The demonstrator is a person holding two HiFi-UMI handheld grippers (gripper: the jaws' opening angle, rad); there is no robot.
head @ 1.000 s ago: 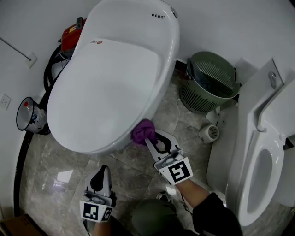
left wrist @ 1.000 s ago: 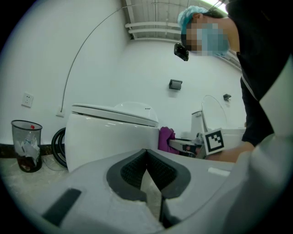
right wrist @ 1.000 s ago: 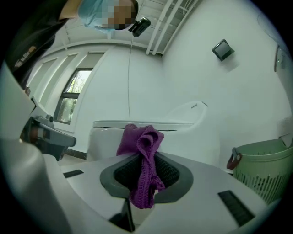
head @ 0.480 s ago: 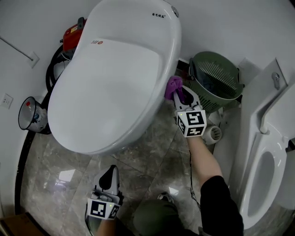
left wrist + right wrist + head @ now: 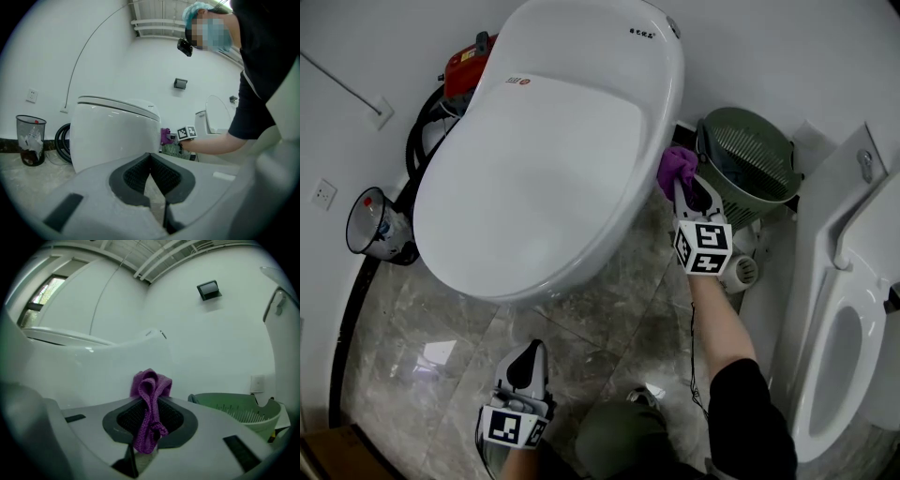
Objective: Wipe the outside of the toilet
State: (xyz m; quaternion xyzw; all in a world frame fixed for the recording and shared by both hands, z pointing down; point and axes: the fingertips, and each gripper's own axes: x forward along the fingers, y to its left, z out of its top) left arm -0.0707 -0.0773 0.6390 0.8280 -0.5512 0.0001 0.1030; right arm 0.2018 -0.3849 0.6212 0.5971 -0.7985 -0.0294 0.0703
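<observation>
A white toilet (image 5: 553, 150) with its lid down fills the middle of the head view. My right gripper (image 5: 686, 187) is shut on a purple cloth (image 5: 677, 167) and presses it against the toilet's right outer side, near the back. In the right gripper view the purple cloth (image 5: 150, 404) hangs bunched between the jaws with the toilet (image 5: 89, 366) wall just beyond. My left gripper (image 5: 525, 370) hangs low over the floor in front of the toilet, shut on nothing. The left gripper view shows the toilet (image 5: 117, 131) and, beside it, the cloth (image 5: 165, 136).
A green slatted basket (image 5: 748, 159) stands right behind my right gripper. A second white toilet (image 5: 839, 309) with its lid raised is at the right. A wire bin (image 5: 380, 225), black hose coil (image 5: 422, 141) and red device (image 5: 469, 56) sit left of the toilet. The floor is grey marble tile.
My right gripper has carried the purple cloth from the toilet's front right underside along its side to the back, beside the green basket. The left gripper has hardly moved.
</observation>
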